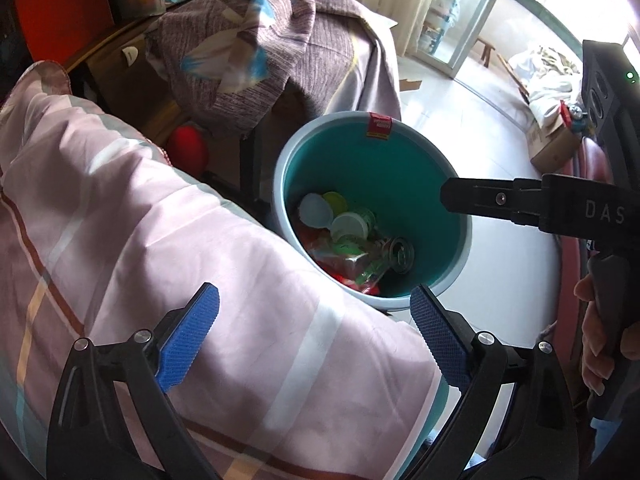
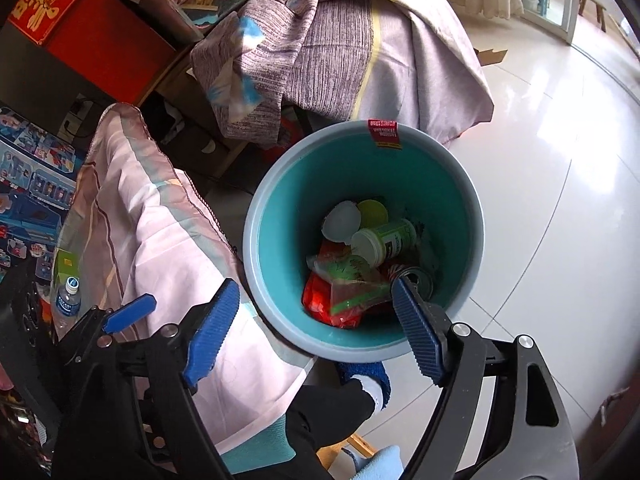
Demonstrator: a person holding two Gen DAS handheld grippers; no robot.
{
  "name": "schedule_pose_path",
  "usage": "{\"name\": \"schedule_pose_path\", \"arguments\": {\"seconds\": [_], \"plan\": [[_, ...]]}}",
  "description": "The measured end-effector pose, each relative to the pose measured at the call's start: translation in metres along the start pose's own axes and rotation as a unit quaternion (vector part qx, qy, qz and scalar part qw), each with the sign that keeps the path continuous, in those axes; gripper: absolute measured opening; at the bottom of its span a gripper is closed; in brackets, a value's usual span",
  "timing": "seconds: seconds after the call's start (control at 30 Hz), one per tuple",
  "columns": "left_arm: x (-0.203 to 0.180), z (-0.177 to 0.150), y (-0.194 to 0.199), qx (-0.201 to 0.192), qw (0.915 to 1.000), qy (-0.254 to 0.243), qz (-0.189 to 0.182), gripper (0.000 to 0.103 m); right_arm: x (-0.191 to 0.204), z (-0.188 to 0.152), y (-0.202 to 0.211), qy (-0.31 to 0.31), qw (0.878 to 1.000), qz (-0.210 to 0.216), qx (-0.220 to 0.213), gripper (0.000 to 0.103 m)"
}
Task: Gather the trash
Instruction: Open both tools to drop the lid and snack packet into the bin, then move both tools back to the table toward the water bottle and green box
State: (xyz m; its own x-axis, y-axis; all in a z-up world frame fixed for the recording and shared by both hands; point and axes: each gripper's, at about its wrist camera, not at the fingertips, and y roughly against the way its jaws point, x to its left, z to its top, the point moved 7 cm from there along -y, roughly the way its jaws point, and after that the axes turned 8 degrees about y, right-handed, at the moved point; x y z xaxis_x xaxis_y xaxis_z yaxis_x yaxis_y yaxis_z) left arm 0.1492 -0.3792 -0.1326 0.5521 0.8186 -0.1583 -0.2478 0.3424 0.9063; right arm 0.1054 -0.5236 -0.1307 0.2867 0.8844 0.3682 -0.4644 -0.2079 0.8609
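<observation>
Both tongs, left [image 1: 314, 312] and right [image 2: 316, 316], gape empty above the teal bin [image 2: 280, 184] of trash [image 2: 352, 276]; only the right wrist view shows a water bottle [image 2: 69, 300].

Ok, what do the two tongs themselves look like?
Both tongs, left tongs and right tongs, have black linkage arms with silver pivot bolts and blue ribbed pads. From the left camera, the right unit's black body reads "DAS" and shows a green light.

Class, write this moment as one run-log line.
left gripper: open, empty | right gripper: open, empty, above bin | bin: holds trash
</observation>
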Motion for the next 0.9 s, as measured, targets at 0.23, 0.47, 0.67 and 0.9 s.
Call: {"name": "schedule_pose_path", "arguments": {"seconds": [0.23,0.47,0.67,0.9], "plan": [[0.017,-0.005,0.014,-0.012,0.9998,0.017,-0.004,0.097,0.014,-0.006,0.002,0.004,1.0,-0.012,0.009,0.078],[0.036,-0.013,0.034,-0.031,0.9989,0.035,-0.005,0.097,0.039,-0.008,0.01,0.023,1.0,-0.018,0.007,0.078],[0.054,-0.023,0.052,-0.045,0.9978,0.048,-0.005,0.098,0.072,-0.016,0.011,0.047,0.999,-0.011,0.02,0.079],[0.094,-0.041,0.075,-0.062,0.9951,0.077,0.002,0.099,0.118,-0.021,0.005,0.086,0.996,-0.013,0.035,0.079]]}}
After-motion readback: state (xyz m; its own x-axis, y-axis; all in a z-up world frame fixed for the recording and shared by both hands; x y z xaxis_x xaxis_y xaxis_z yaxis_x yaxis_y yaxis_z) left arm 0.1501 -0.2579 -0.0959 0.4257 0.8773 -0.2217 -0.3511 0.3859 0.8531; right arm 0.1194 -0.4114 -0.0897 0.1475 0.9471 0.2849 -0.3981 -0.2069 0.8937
